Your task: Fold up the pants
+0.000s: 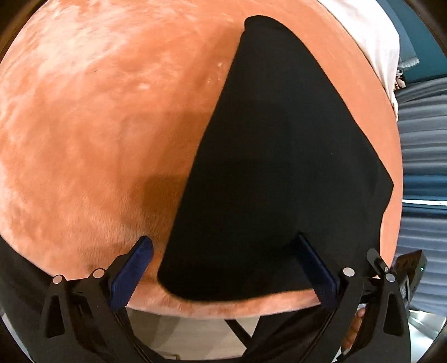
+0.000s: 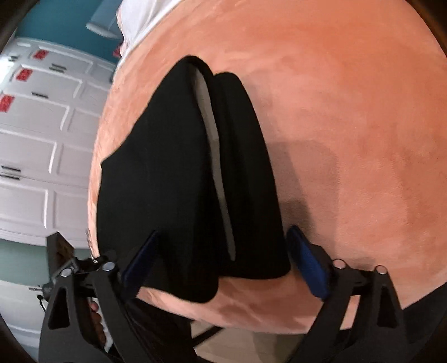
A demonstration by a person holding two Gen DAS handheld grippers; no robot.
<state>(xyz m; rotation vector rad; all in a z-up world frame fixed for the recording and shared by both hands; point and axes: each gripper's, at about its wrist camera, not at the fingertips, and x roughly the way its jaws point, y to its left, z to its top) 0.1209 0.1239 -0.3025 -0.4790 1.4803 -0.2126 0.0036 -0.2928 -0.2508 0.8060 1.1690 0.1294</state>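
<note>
Both grippers, left gripper (image 1: 223,268) and right gripper (image 2: 223,259), hover with fingers spread wide and empty over black pants (image 1: 279,167) lying flat on an orange blanket (image 1: 97,125).

I see matt black cloth pants (image 1: 273,167) on a plush, velvety orange table (image 1: 97,125) cover.

A: Hand (image 2: 96,315) on the right gripper mostly hidden behind its frame; white cloth (image 2: 139,16) cut off at top edge.
B: Red drawer labels (image 2: 24,74) too blurred to read.
</note>
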